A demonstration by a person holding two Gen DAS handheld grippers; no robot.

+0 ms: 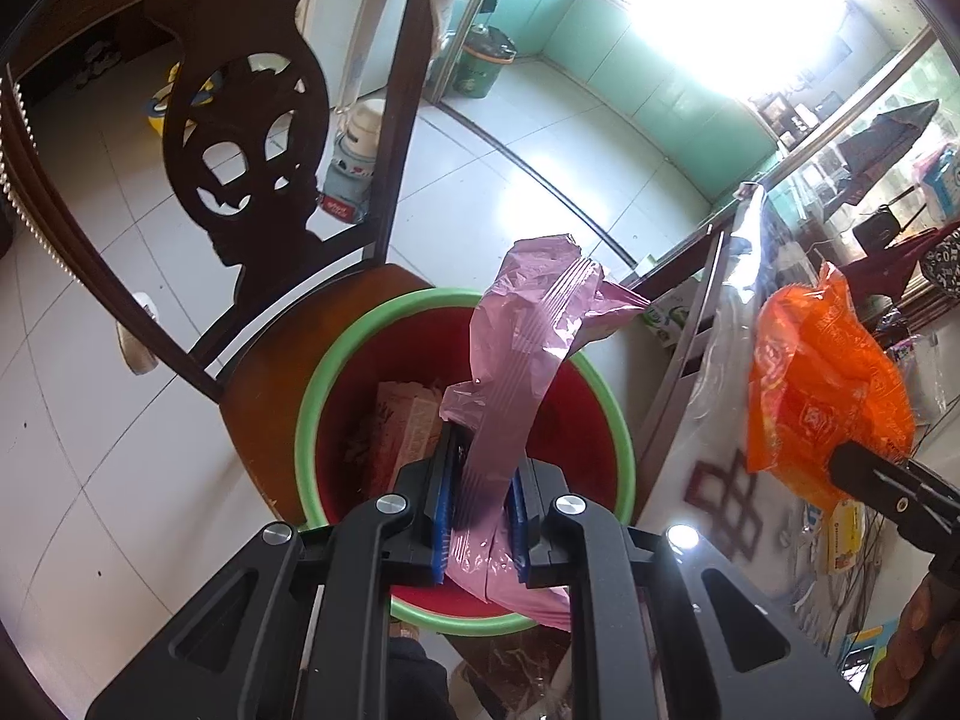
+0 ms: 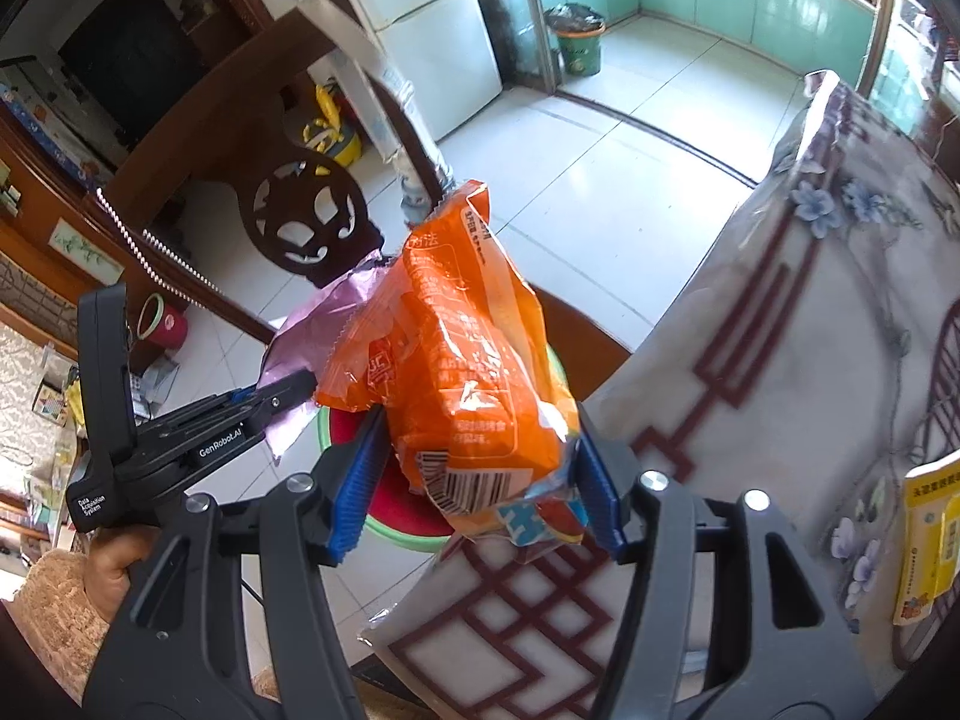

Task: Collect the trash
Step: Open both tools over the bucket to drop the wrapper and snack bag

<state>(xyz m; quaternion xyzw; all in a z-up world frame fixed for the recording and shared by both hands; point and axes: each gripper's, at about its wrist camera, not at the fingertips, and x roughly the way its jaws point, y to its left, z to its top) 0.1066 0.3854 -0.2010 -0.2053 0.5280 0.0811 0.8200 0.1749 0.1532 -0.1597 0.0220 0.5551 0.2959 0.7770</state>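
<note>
Tiled dining room, red bin (image 1: 462, 432) on chair seat beside table: two wrappers.
We pinch the pink wrapper (image 1: 516, 372) narrowly in our left gripper (image 1: 480, 531) over the bin; our right gripper (image 2: 474, 495), mid-wide, clasps the orange packet (image 2: 462, 372). Both likely light, crinkly, slippery; grip low.

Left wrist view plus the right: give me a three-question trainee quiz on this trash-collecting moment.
1. True or false: the left tongs grip a pink wrapper above the red bin.
2. What do the right tongs hold? A) orange snack bag B) glass bottle C) spoon
3. What does the bin stand on?

Key: 1 true. 2 A, the orange snack bag. 3 The seat of a dark wooden chair, beside the table.
</note>
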